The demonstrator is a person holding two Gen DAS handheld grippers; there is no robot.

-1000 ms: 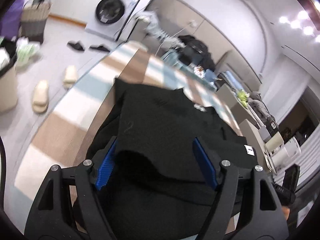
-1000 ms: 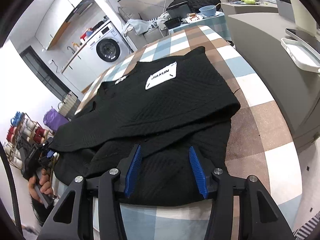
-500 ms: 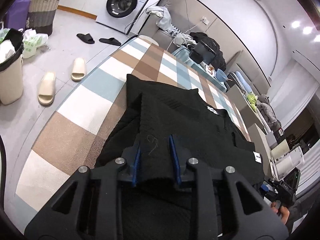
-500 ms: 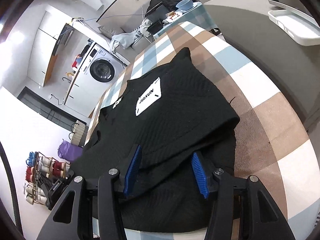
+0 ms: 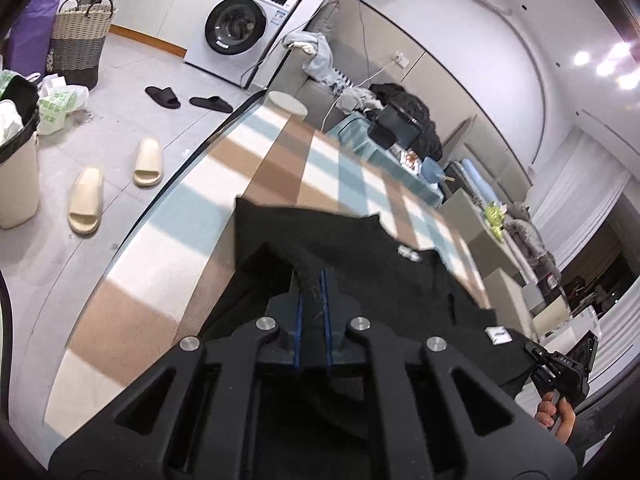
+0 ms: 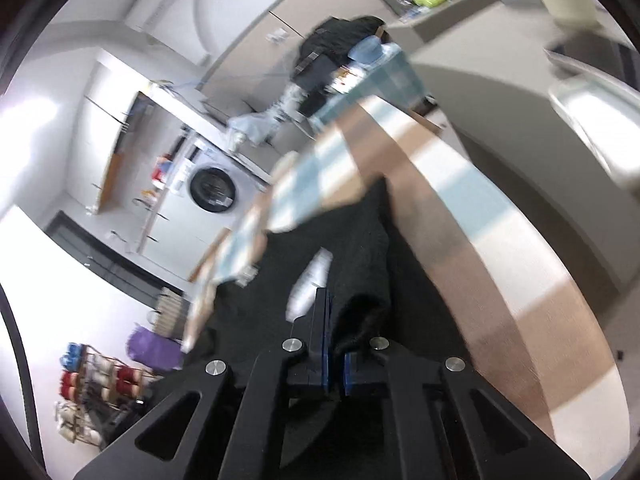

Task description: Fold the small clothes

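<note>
A black knit garment [image 5: 360,256] lies partly folded on the checked tablecloth [image 5: 248,184]. My left gripper [image 5: 311,284] is shut on the near edge of the garment, a bunch of black fabric pinched between its blue pads. My right gripper [image 6: 336,320] is shut on the garment's other near edge [image 6: 360,248]; its white label [image 6: 310,284] shows just ahead of the fingers. The right wrist view is blurred and tilted. The right gripper body and the hand holding it also show at the lower right of the left wrist view [image 5: 560,368].
Left of the table is open floor with beige slippers [image 5: 86,200], black slippers [image 5: 162,96], a bin [image 5: 16,160], a woven basket [image 5: 80,40] and a washing machine [image 5: 240,28]. A cluttered side table [image 5: 400,136] stands beyond the far end. A grey counter [image 6: 520,92] runs along the right.
Both grippers have closed from open onto the garment's near edge. Both have since lifted, and the right one has tilted, pulling the fabric up.
</note>
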